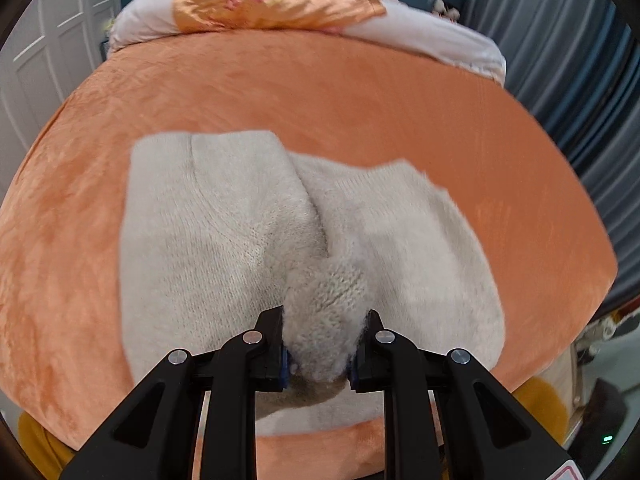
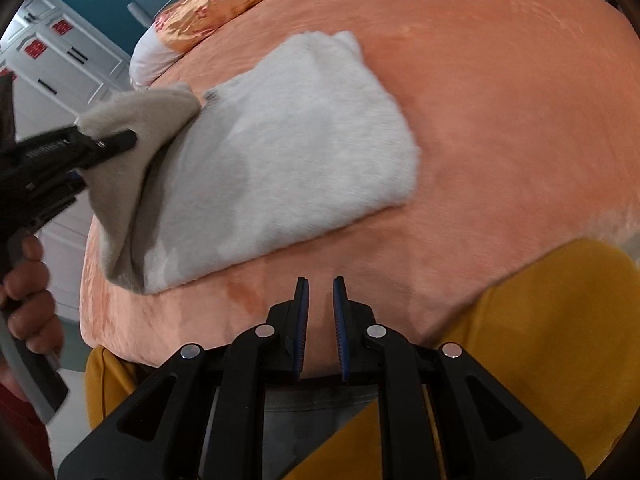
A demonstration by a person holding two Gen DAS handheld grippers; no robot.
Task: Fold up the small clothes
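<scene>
A cream knit garment [image 1: 200, 240] lies partly folded on the orange bed cover [image 1: 360, 100]. My left gripper [image 1: 324, 320] is shut on a bunched fold of it near the front edge, lifting that part off the rest. From the right wrist view the same garment [image 2: 300, 152] lies as a grey-white rectangle, with the left gripper [image 2: 116, 140] pinching its raised left edge. My right gripper [image 2: 320, 284] hovers over bare cover just in front of the garment. Its fingers stand a narrow gap apart with nothing between them.
An orange patterned pillow [image 1: 280, 4] on a white quilt lies at the head of the bed. White wardrobe doors [image 1: 48, 40] stand on the left and grey-blue curtains [image 1: 560, 60] on the right. A yellow sheet [image 2: 560, 320] shows below the bed edge. A hand [image 2: 28, 280] holds the left gripper's handle.
</scene>
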